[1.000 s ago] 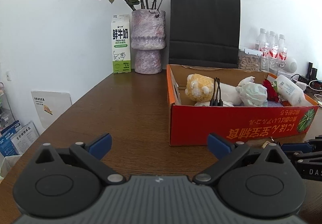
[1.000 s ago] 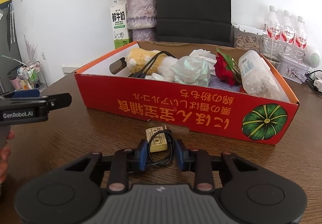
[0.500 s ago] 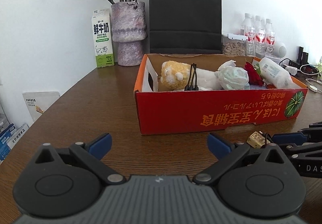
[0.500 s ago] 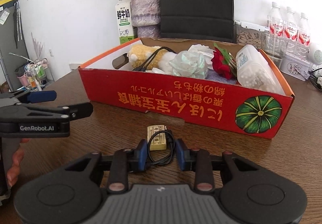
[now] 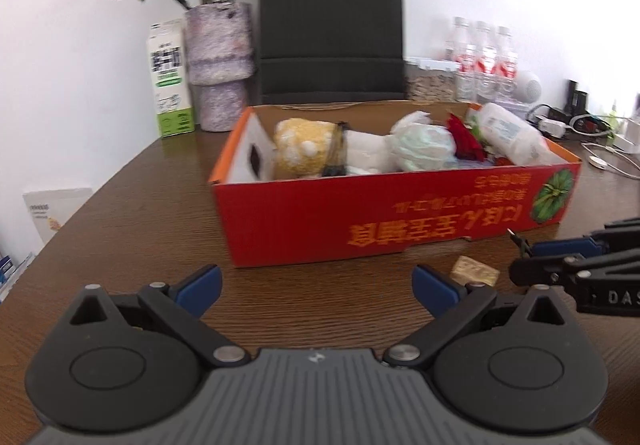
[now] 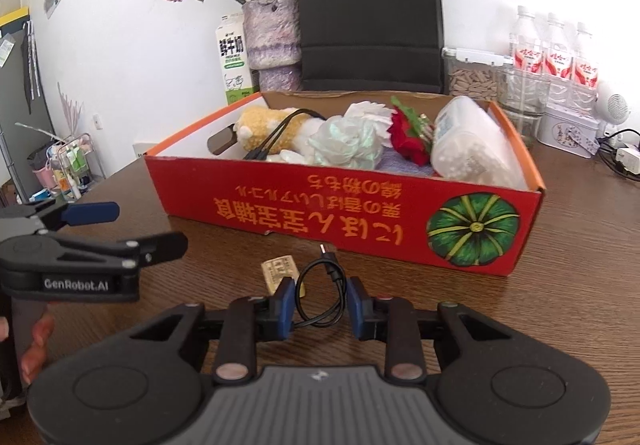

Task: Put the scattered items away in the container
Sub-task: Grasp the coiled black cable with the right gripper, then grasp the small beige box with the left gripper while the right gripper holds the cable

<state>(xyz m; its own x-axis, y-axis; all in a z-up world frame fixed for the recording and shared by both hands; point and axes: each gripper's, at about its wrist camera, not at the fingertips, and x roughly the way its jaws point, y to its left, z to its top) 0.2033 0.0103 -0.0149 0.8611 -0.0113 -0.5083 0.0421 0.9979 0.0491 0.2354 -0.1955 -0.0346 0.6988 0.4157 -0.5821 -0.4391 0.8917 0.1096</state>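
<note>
A red cardboard box (image 6: pixel 320 213) (image 5: pixel 360 221) stands on the brown table, holding a yellow plush toy (image 6: pixel 260 127), a crumpled bag, a red flower and a white bottle. My right gripper (image 6: pixel 320 297) (image 5: pixel 526 259) is in front of the box. Its jaws are closing on a looped black cable (image 6: pixel 325 252), whose plug end sticks up. A small yellow packet (image 6: pixel 280 271) (image 5: pixel 474 271) lies on the table just left of that loop. My left gripper (image 5: pixel 316 281) (image 6: pixel 146 227) hovers open to the left, nothing between its fingers.
Behind the box stand a milk carton (image 6: pixel 234 59), a purple vase with dried roses (image 6: pixel 272 41) and a black paper bag (image 6: pixel 370 13). At the back right are water bottles (image 6: pixel 556 57), a clear jar, a tin and white cables (image 5: pixel 600 157).
The cable loop came off the yellow packet, which now lies left of it. My left gripper has swung right, closer to the right gripper. The box looks nearer in the right wrist view.
</note>
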